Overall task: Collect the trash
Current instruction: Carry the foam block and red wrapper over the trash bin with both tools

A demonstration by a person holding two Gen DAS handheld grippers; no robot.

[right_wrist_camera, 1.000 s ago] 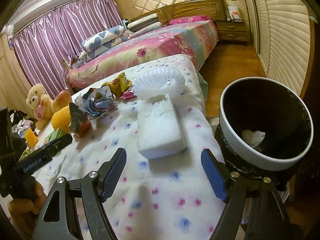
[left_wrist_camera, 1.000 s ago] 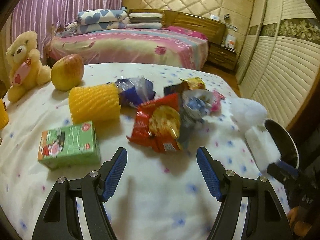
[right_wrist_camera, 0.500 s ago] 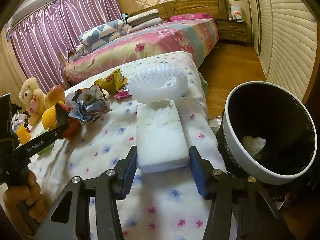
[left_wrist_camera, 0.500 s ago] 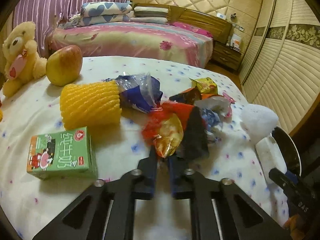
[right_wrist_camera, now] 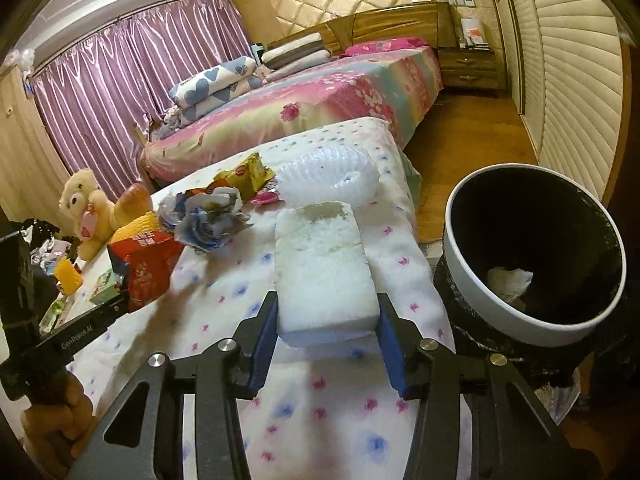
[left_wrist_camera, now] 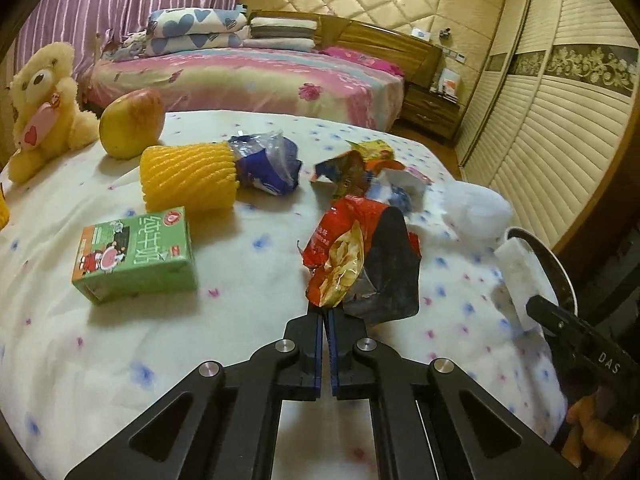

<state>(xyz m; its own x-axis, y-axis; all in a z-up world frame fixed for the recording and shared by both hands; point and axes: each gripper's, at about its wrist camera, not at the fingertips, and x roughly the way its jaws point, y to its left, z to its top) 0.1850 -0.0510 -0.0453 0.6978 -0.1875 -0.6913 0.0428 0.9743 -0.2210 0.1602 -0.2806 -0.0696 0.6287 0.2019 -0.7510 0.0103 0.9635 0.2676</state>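
A: Report jaw status, left unit.

B: The left gripper [left_wrist_camera: 325,312] is fully closed, its jaws pinching the lower edge of the red snack wrapper [left_wrist_camera: 344,256]. The wrapper stands up from the fingertips, raised off the spotted bedcover [left_wrist_camera: 248,344].

A: Right unit?

B: The right gripper [right_wrist_camera: 326,324] is partly closed; both blue pads press the sides of the white foam block [right_wrist_camera: 324,276], whose near end sits between them. The jaws have just been closing onto it.

A: What does each view add?

B: Only the right wrist view shows the inside of the trash bin [right_wrist_camera: 532,316]: white rim, black liner, a crumpled white scrap at the bottom. It stands just beside the bed edge, right of the block. Only the left wrist view shows the green milk carton [left_wrist_camera: 136,256] clearly.

A: Surroundings?

B: Beyond the wrapper lie crumpled wrappers [left_wrist_camera: 360,172], a blue bag [left_wrist_camera: 268,168], a yellow foam sleeve [left_wrist_camera: 188,178], an apple [left_wrist_camera: 130,122] and a teddy bear [left_wrist_camera: 42,108]. White foam netting [right_wrist_camera: 328,176] lies behind the block.
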